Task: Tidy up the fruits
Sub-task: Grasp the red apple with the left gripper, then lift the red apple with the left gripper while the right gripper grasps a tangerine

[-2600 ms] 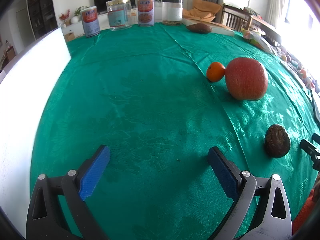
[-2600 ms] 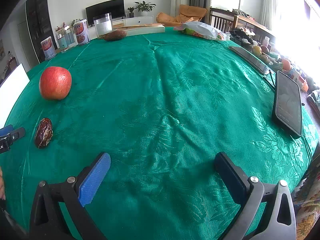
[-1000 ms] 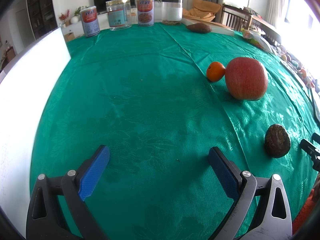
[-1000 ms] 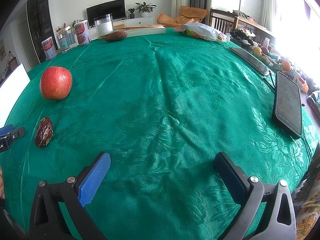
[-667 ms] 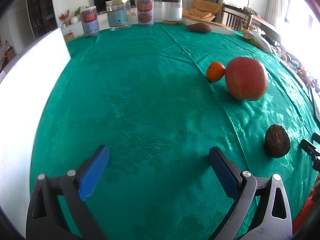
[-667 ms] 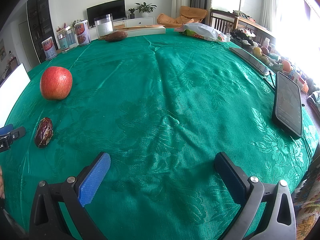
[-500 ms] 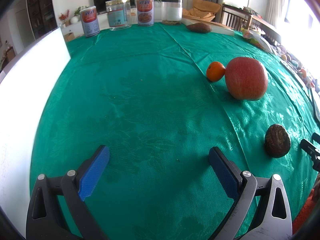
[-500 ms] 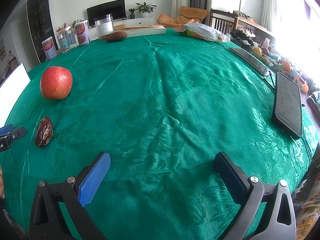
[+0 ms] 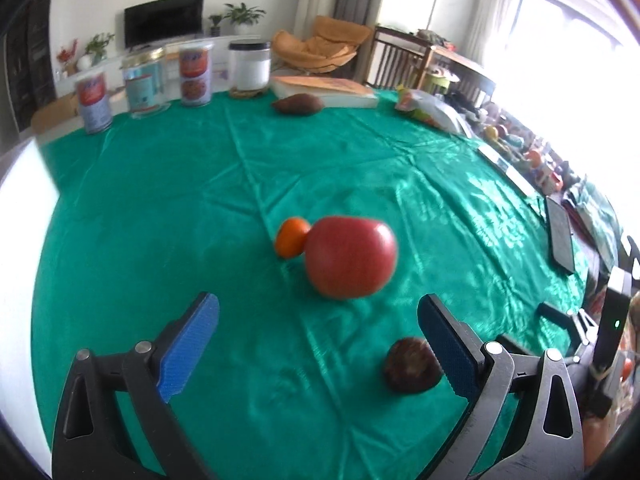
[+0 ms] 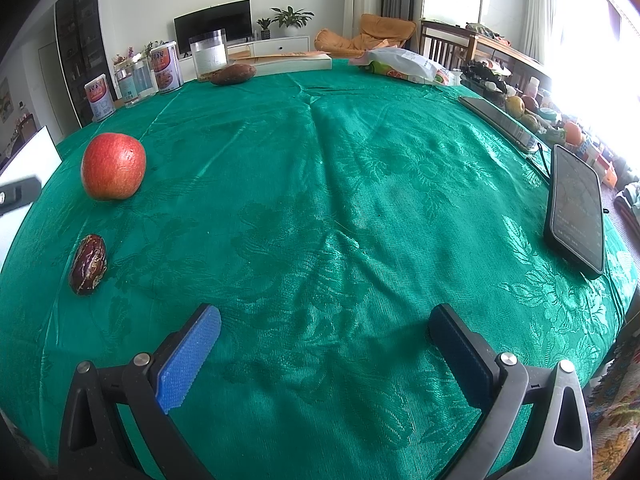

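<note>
step: approach, nothing gripped | L tongs (image 9: 318, 330) wide apart, empty, facing apple (image 9: 351, 256), orange (image 9: 291, 237) touching behind it, date (image 9: 412, 365) by R pad | R tongs (image 10: 324, 350) wide apart, empty over desk (image 10: 360, 184) | next: centre on apple, lower, close

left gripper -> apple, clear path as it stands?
Probably yes. The left gripper is open, the apple lies just ahead between its fingers' lines, and only bare green cloth lies between; the date sits off right.

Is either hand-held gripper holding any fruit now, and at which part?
Nothing is held. The left hand-held gripper and the right hand-held gripper are both open above the green tablecloth.
</note>
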Action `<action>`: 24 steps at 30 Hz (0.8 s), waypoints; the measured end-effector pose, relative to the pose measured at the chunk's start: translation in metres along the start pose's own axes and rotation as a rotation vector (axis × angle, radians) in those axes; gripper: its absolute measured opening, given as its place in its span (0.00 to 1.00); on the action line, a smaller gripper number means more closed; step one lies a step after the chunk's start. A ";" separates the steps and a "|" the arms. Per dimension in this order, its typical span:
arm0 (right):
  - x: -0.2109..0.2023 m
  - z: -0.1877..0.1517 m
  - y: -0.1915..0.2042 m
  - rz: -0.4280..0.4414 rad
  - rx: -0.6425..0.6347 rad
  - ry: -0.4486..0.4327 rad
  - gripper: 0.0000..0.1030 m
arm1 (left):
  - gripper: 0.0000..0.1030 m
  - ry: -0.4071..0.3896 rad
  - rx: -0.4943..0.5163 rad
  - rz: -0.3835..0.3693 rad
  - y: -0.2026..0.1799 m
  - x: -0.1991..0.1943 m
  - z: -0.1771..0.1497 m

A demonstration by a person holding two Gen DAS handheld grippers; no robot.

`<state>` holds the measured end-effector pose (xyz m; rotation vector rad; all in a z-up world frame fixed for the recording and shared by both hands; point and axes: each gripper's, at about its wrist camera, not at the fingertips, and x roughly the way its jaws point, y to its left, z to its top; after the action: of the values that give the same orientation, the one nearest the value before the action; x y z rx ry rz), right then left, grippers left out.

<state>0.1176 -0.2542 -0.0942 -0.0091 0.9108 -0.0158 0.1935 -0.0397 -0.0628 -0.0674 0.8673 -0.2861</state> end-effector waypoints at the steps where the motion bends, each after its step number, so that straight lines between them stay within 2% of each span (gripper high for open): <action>1: 0.000 0.000 0.000 0.000 0.000 0.000 1.00 | 0.97 0.014 0.014 0.003 -0.008 0.008 0.008; 5: -0.001 0.001 0.001 0.001 -0.001 -0.001 1.00 | 0.97 0.072 0.075 0.076 -0.033 0.045 0.025; 9: -0.001 0.001 0.001 0.001 -0.001 -0.002 1.00 | 0.95 0.102 0.068 0.133 -0.034 0.064 0.022; 10: -0.001 0.000 0.001 0.001 -0.001 -0.002 1.00 | 0.93 0.096 0.061 0.133 -0.032 0.062 0.022; 11: 0.000 0.001 0.001 0.001 -0.001 -0.002 1.00 | 0.71 0.089 0.051 0.129 -0.030 0.060 0.021; 16: -0.001 0.000 0.001 0.001 -0.002 -0.002 1.00 | 0.69 0.110 0.018 0.082 -0.017 0.047 0.013; 19: -0.001 0.000 0.001 0.001 -0.001 -0.003 1.00 | 0.69 0.078 -0.003 0.085 -0.004 0.026 0.000; 24: 0.001 0.000 0.001 0.000 0.000 -0.004 1.00 | 0.69 -0.044 -0.041 0.165 0.034 -0.020 -0.020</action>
<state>0.1181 -0.2527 -0.0946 -0.0087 0.9068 -0.0158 0.1738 0.0000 -0.0667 -0.0396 0.8293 -0.1115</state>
